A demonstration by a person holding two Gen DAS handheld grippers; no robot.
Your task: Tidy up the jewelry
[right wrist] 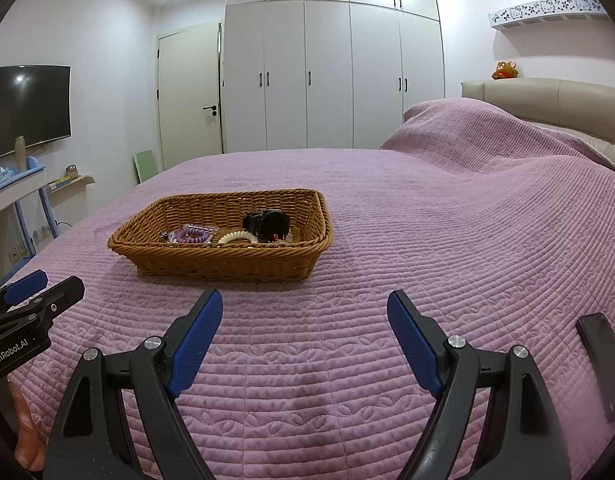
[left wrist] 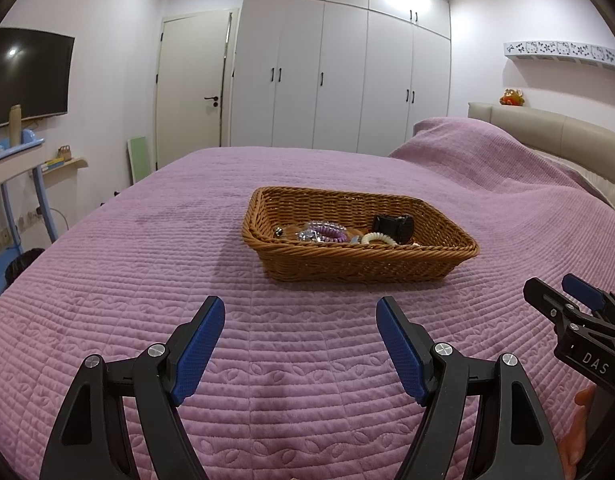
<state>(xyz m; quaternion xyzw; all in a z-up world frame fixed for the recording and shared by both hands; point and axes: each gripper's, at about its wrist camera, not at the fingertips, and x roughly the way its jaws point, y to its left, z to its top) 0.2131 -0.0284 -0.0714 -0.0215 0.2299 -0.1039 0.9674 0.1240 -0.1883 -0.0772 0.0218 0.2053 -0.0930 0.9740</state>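
Note:
A brown wicker basket (left wrist: 371,266) sits on the purple bedspread, also in the right wrist view (right wrist: 227,266). Inside lie a black watch (left wrist: 393,227) (right wrist: 267,224), a purple coil bracelet (left wrist: 331,236) (right wrist: 193,236), a cream coil bracelet (left wrist: 381,239) (right wrist: 237,237) and some small silvery pieces (left wrist: 307,235). My left gripper (left wrist: 299,322) is open and empty, low over the bedspread short of the basket. My right gripper (right wrist: 305,316) is open and empty, in front of the basket and to its right.
A flat black object (right wrist: 599,364) lies on the bedspread at the right. The covered pillows and beige headboard (right wrist: 547,100) rise at the far right. A desk (left wrist: 11,160) and TV (left wrist: 25,76) stand left of the bed, wardrobes (left wrist: 339,76) behind it.

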